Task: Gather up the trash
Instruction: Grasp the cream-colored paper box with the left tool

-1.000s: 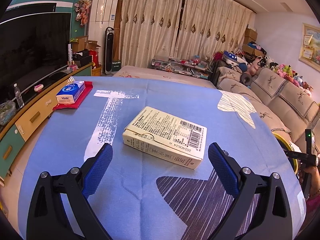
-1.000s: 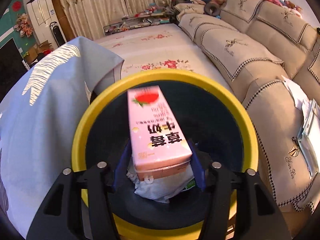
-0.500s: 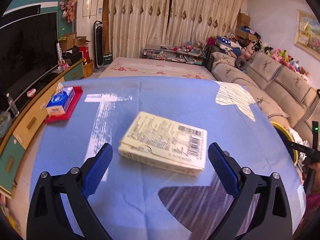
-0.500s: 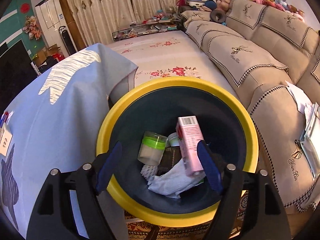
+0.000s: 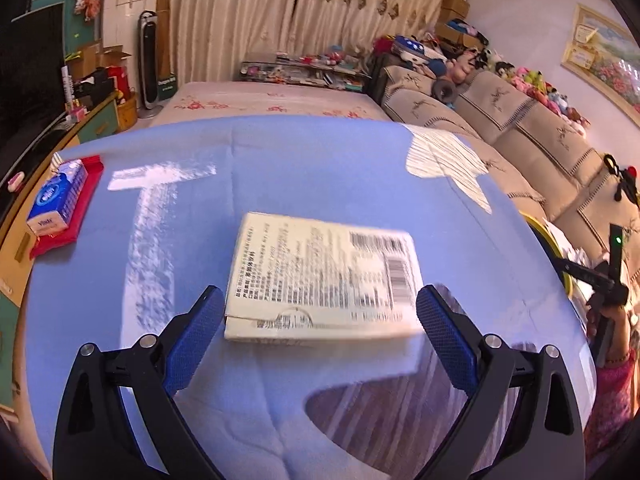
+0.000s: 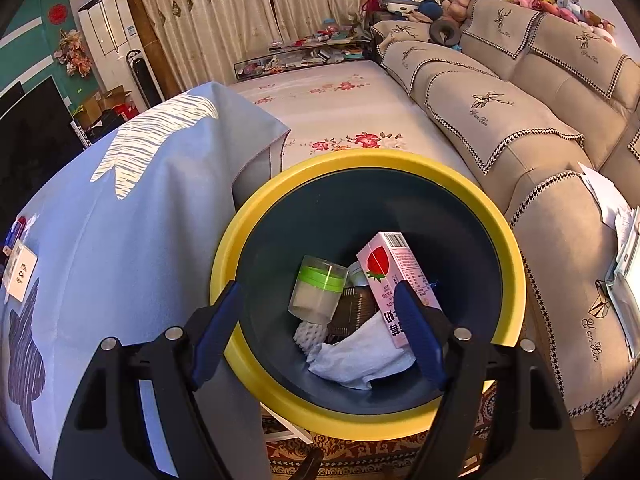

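Note:
A flat cream box with a barcode lies on the blue tablecloth. My left gripper is open, its blue pads flanking the box's near end without touching it. My right gripper is open and empty above the yellow-rimmed dark bin. In the bin lie a pink strawberry milk carton, a clear cup with a green band and a white crumpled tissue. The bin's rim also shows at the table's right side in the left wrist view.
A blue tissue pack sits on a red mat at the table's left edge. A beige sofa stands right of the bin. A flowered daybed lies behind. The tablecloth edge hangs beside the bin.
My right gripper opened and dropped the pink carton into the bin, then rose and drew back. My left gripper moved forward to either side of the cream box.

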The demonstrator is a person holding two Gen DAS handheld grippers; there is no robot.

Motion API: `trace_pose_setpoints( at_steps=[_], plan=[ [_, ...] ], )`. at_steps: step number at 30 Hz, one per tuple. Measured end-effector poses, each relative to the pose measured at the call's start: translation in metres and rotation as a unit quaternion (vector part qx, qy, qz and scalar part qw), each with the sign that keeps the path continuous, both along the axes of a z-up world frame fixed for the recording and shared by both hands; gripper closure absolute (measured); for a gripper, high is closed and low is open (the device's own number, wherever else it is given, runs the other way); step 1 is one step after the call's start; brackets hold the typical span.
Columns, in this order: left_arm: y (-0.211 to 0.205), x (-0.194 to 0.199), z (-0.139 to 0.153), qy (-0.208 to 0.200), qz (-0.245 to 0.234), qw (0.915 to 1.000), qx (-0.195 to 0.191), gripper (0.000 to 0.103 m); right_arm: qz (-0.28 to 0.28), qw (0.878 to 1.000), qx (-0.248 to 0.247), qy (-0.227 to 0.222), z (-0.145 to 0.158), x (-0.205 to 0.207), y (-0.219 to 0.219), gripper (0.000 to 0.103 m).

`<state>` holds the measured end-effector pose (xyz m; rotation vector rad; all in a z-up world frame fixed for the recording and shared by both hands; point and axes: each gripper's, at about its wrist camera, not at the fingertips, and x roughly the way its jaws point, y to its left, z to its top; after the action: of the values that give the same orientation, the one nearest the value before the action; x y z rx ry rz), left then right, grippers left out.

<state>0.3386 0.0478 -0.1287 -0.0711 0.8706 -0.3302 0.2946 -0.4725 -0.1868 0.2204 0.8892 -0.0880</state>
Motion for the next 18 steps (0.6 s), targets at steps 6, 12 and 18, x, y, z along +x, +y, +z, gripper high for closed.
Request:
trace_pose_setpoints(
  at_steps=[6,12,18],
  plan=[
    [-0.058,-0.054,0.001,0.023,-0.102,0.9946,0.001,0.008,0.006,1.0,0.005,-0.003,0.0,-0.001,0.002,0.03],
    [-0.091,-0.078,0.027,-0.048,-0.128,0.9875,0.078,0.008,0.009,1.0,0.009,-0.01,0.003,-0.005,0.0,0.03],
    [-0.075,-0.027,0.022,-0.044,-0.107,0.9868,0.113,0.008,0.003,1.0,0.016,-0.007,0.001,-0.005,-0.005,0.029]
  ],
)
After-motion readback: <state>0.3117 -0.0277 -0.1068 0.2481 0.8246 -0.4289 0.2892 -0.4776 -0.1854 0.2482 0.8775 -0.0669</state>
